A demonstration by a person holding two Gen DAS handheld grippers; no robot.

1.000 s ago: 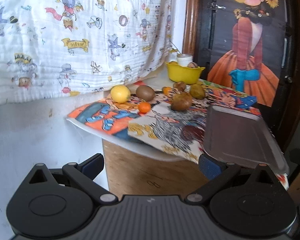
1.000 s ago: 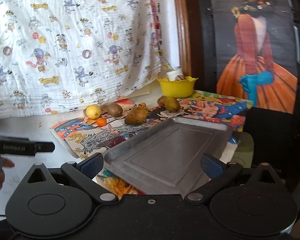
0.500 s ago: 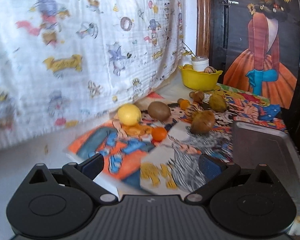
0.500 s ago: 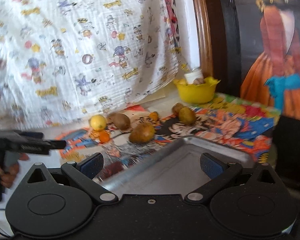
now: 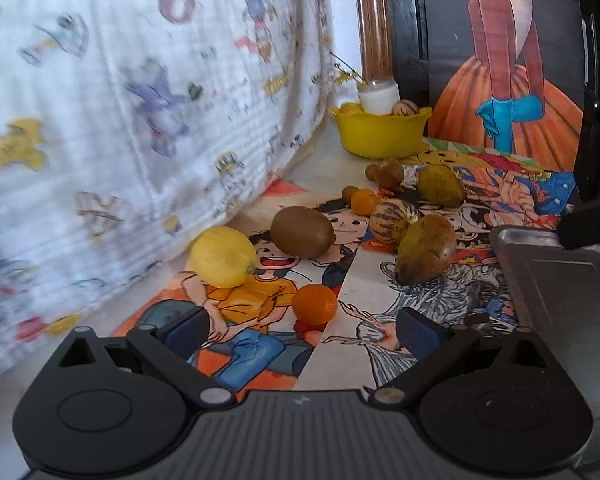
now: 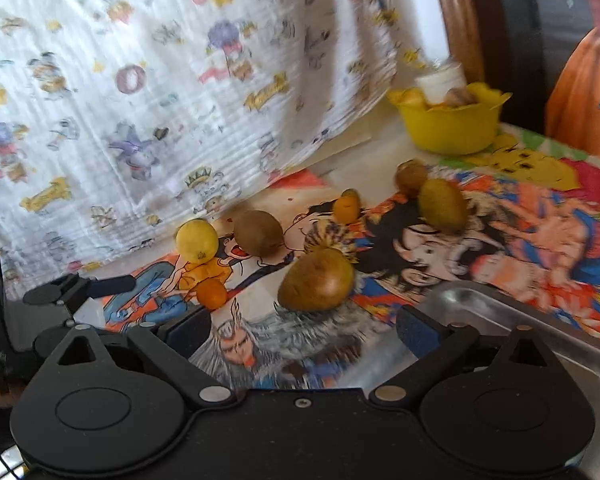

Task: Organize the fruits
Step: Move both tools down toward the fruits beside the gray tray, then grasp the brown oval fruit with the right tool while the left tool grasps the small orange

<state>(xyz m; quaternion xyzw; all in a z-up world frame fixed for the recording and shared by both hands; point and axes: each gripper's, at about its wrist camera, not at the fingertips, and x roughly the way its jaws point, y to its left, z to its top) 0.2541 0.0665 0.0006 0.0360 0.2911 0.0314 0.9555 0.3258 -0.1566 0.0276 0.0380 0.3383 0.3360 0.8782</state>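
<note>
Both the left gripper [image 5: 300,326] and right gripper [image 6: 304,330] are released and empty, the right's fingers having just narrowed slightly. On the cartoon-papered desk [image 5: 352,344] lie a lemon [image 5: 223,256], kiwi [image 5: 302,232], small orange [image 5: 314,305] and brownish fruit [image 6: 316,279], beside a metal tray [image 5: 560,292].

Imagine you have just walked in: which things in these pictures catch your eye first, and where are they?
A scatter of fruit on the bright cartoon mat: a lemon by the printed cloth, a kiwi behind it, a small orange in front. A yellow bowl sits at the back, a metal tray on the right.
</note>
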